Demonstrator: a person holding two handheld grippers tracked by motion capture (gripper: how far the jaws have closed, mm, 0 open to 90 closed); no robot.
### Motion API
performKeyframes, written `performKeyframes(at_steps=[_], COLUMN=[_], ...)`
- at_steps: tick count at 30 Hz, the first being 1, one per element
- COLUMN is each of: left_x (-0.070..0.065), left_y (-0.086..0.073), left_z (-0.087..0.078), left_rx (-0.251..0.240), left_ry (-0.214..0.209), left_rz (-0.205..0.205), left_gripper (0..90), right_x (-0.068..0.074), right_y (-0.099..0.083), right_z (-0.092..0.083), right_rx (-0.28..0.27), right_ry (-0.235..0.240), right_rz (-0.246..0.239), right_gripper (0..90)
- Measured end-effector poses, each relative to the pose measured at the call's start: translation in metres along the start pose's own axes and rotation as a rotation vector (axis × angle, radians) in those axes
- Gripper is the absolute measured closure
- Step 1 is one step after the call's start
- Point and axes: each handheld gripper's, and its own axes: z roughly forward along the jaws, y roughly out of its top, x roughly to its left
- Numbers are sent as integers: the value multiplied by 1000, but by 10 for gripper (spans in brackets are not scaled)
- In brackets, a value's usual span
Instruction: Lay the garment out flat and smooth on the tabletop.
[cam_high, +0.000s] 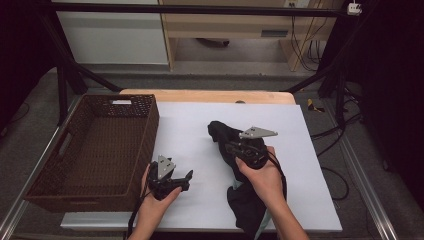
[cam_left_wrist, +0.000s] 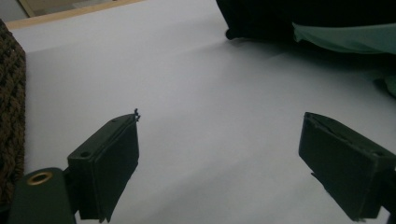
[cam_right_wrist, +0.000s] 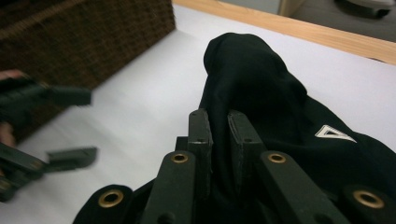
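Observation:
A black garment (cam_high: 221, 132) with a pale green lining (cam_left_wrist: 345, 37) lies crumpled on the white table cover (cam_high: 190, 130), right of centre. My right gripper (cam_high: 233, 146) is shut on a fold of it; in the right gripper view the two jaws (cam_right_wrist: 218, 114) stand close together with black cloth (cam_right_wrist: 252, 70) pinched between them. A small white triangle logo (cam_right_wrist: 334, 133) shows on the cloth. My left gripper (cam_high: 188, 179) rests low near the front edge, left of the garment. It is open (cam_left_wrist: 222, 119), with bare white cover between its jaws.
A brown woven basket (cam_high: 150, 127) stands at the table's left, right beside the left hand. The wooden table edge (cam_high: 210, 95) runs along the back. Black frame legs and cables stand on the floor around the table.

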Motion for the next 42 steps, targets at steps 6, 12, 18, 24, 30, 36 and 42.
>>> performKeyframes(at_steps=[6,12,18,24,30,36,42], left_x=[1,1,0,-2,-3,-9,-18], left_y=[0,0,0,-1,-1,1,4], left_z=[0,-1,0,0,1,2,3], left_rx=[-3,-3,2,5,4,10,8], left_ry=[1,-1,-1,-5,-8,-30,-49], left_rz=[-5,-2,0,4,4,16,37], left_gripper=[121,121,121,121,122,124,132], right_x=[6,-11,-29,-36,-41,-52,-53], right_y=[13,-9,-30,-35,-45,-67,-77], right_z=[-2,15,18,11,7,13,13], right_rx=[-71,0,-1,-3,26,97,82], right_ry=[121,77,56,-26,-107,-149,-111], right_rz=[83,143,210,153,97,101,108], right_gripper=[807,800,795,792,795,800,794])
